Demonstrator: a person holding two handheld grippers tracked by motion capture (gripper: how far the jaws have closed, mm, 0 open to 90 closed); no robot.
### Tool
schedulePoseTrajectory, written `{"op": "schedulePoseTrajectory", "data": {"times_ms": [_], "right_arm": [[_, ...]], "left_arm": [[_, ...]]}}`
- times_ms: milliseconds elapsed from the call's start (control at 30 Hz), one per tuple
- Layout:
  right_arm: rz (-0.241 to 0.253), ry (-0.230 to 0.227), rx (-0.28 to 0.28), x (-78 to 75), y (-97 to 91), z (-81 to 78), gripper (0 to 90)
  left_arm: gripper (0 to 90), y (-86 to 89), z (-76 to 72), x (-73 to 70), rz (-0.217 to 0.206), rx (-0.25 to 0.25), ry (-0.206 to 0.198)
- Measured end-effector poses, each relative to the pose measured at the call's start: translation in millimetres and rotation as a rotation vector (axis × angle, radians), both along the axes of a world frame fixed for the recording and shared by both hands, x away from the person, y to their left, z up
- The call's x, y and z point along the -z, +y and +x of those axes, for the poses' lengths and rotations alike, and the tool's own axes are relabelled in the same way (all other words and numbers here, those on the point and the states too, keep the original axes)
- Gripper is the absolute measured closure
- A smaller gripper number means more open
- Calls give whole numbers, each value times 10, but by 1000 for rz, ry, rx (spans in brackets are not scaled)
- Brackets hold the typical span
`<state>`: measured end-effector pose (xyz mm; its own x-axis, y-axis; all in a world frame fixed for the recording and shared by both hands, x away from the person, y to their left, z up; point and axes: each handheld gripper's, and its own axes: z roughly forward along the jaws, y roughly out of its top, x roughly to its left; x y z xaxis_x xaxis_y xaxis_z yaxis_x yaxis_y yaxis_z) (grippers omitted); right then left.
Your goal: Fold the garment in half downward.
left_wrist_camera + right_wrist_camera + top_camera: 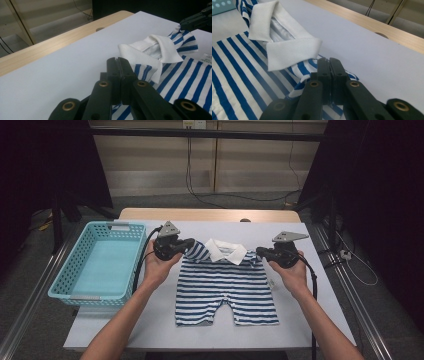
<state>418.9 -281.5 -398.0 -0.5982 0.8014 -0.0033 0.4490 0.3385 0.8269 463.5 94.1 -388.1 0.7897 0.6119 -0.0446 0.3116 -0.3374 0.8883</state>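
Note:
A blue-and-white striped romper (225,287) with a white collar (226,251) lies flat on the white table (320,310), legs toward the person. My left gripper (190,243) is at its left shoulder, jaws together, with striped cloth bunched up to them. In the left gripper view the jaws (117,60) stand pressed together over the striped fabric (175,82) beside the collar (160,50). My right gripper (260,252) is at the right shoulder, and in the right gripper view its jaws (329,60) are shut with a fold of striped cloth (299,85) drawn in under them.
A turquoise plastic basket (70,267) stands on the table's left side, close to the left hand. A bare wooden strip (210,214) runs along the table's far edge. Cables trail from both grippers. White tabletop lies beyond the collar and right of the romper.

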Motion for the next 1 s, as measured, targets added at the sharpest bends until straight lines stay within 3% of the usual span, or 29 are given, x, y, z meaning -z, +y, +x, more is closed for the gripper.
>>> {"op": "schedulePoseTrajectory", "data": {"times_ms": [200,700,933,1000], "right_arm": [[13,14,-8,54,-2,-57,883],[27,32,-38,117,-1,-211,883],[23,36,-50,137,-6,-272,883],[28,38,-57,146,-9,-288,883]], "left_arm": [[894,9,-89,34,-3,26,11],[894,80,-271,141,39,81,50],[894,89,-361,186,78,105,66],[894,83,-377,198,69,100,77]]}}
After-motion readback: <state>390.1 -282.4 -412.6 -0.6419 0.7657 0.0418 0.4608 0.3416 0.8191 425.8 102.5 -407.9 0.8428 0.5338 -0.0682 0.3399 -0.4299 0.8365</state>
